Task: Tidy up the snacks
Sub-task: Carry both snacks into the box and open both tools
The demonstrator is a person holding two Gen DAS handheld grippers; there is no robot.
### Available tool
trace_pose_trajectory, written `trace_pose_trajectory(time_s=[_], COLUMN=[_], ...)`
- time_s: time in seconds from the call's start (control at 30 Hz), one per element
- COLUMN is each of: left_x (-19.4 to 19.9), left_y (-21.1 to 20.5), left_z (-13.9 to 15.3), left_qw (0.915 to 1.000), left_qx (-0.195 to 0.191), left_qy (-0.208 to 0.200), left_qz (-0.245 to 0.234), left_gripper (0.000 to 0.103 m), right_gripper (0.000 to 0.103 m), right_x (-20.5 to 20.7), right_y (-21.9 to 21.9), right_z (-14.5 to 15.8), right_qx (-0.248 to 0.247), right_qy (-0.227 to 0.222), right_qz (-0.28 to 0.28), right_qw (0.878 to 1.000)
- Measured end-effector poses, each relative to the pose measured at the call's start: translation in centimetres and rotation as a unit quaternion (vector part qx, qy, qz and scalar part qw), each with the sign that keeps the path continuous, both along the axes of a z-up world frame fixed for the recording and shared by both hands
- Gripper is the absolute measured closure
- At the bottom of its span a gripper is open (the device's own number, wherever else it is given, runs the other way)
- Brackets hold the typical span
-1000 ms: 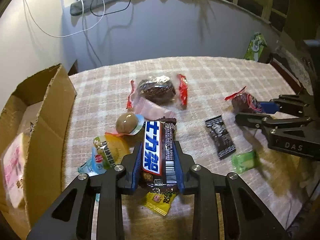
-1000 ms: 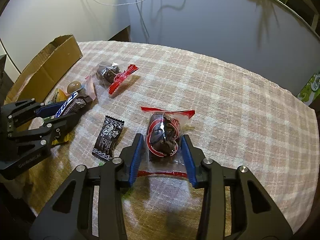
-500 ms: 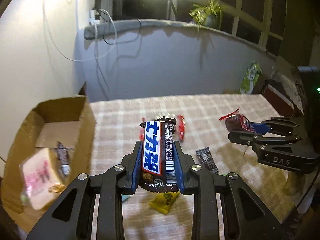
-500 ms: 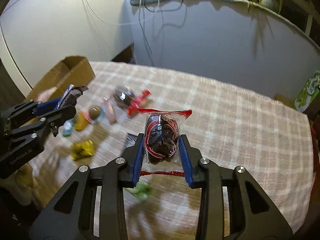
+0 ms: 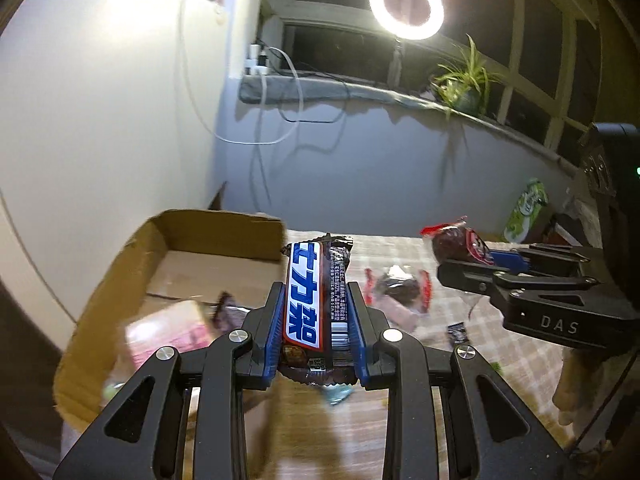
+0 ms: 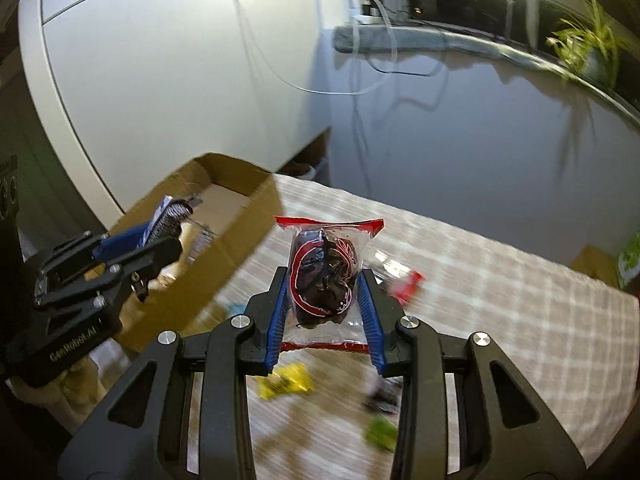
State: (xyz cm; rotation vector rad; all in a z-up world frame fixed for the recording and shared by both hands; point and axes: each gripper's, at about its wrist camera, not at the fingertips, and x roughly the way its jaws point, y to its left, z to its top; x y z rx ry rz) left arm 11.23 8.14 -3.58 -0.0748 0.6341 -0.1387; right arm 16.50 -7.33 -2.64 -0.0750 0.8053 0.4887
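The left gripper (image 5: 318,320) had its blue-padded fingers (image 5: 275,324) closed on a chocolate bar (image 5: 316,304), a dark brown wrapper with a blue-and-white panel of bold characters edged in red and a barcode near its lower end. The bar stood lengthwise between the fingers, raised clear of the counter (image 5: 520,352), with its far end in front of the near wall of the cardboard box (image 5: 132,256).

The right gripper (image 6: 326,300) was clamped on a clear packet (image 6: 324,280) with red sealed edges and a dark, lumpy brown snack inside, also held up off the checked cloth. In the left view this packet showed at the tips of the right gripper, to the right of the bar.

The box sat open at the left edge of the counter, holding a blurred pink packet (image 5: 164,340) and a small dark wrapper (image 5: 224,312). On the cloth lay a second red-edged packet (image 5: 398,284), a yellow wrapper (image 6: 286,380), a green one (image 6: 380,434) and a small black sachet (image 5: 458,332), all smeared by motion blur. A ring light (image 5: 406,6) and a potted plant (image 5: 466,84) stood on the ledge behind.
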Motion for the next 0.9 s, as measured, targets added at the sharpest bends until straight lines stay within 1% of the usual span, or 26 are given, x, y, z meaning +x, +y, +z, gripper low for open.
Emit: trace_pose_trajectory(time_s=[0.3, 0.47, 0.67, 0.9], left_x=[-0.8, -1.1, -1.0, -0.8], left_y=[5.2, 6.9, 8.3, 9.0], left_z=[-0.7, -1.1, -1.6, -2.2], left_qw=[0.9989, 0.9978, 0.9965, 0.9958], left_qx=[-0.010, -0.012, -0.020, -0.019], left_qy=[0.002, 0.006, 0.015, 0.024], left_qz=[0.046, 0.065, 0.079, 0.086], left_gripper=[0.076, 0.076, 0.076, 0.076], right_gripper=[0.067, 0.067, 0.067, 0.067], right_x=[1.1, 1.5, 2.2, 2.6], right_y=[7.3, 10.4, 13.1, 14.6], right_z=[0.2, -0.2, -0.9, -1.8], right_qx=[-0.001, -0.002, -0.011, -0.016], right_qy=[0.000, 0.006, 0.010, 0.019], right_qz=[0.054, 0.076, 0.094, 0.106], right_qw=[0.999, 0.997, 0.995, 0.994])
